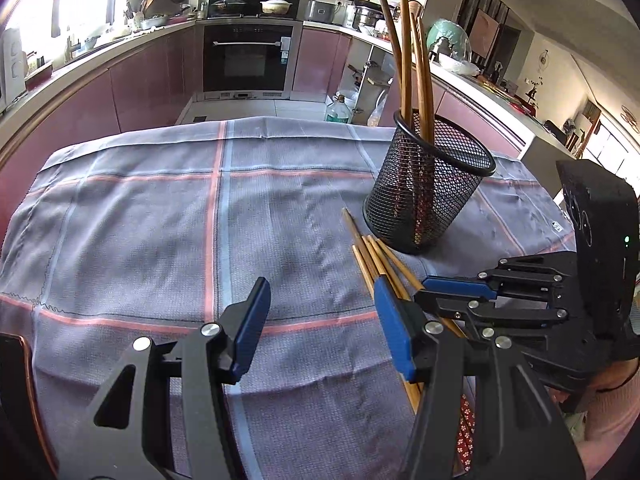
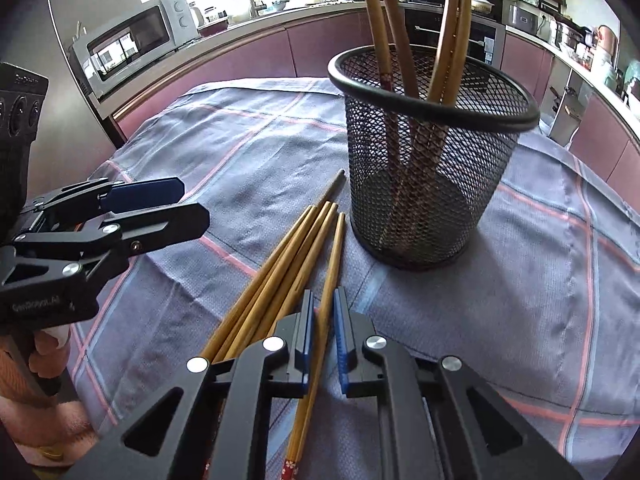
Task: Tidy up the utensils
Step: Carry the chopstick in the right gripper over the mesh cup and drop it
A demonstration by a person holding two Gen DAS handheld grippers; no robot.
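Over the checked grey tablecloth [image 1: 168,216] your right gripper [image 2: 324,320] tilts down, its blue pads clenched on one bamboo chopstick [image 2: 335,248] at the right of the loose bundle [image 2: 280,256] lying just near the black mesh holder [image 2: 432,152], where more chopsticks [image 2: 384,20] stand. Your left gripper [image 1: 320,320] hovers released above bare cloth, left of the bundle. Only the right view shows the microwave [image 2: 132,40]; the left view alone shows the floor in front of the oven [image 1: 248,56].
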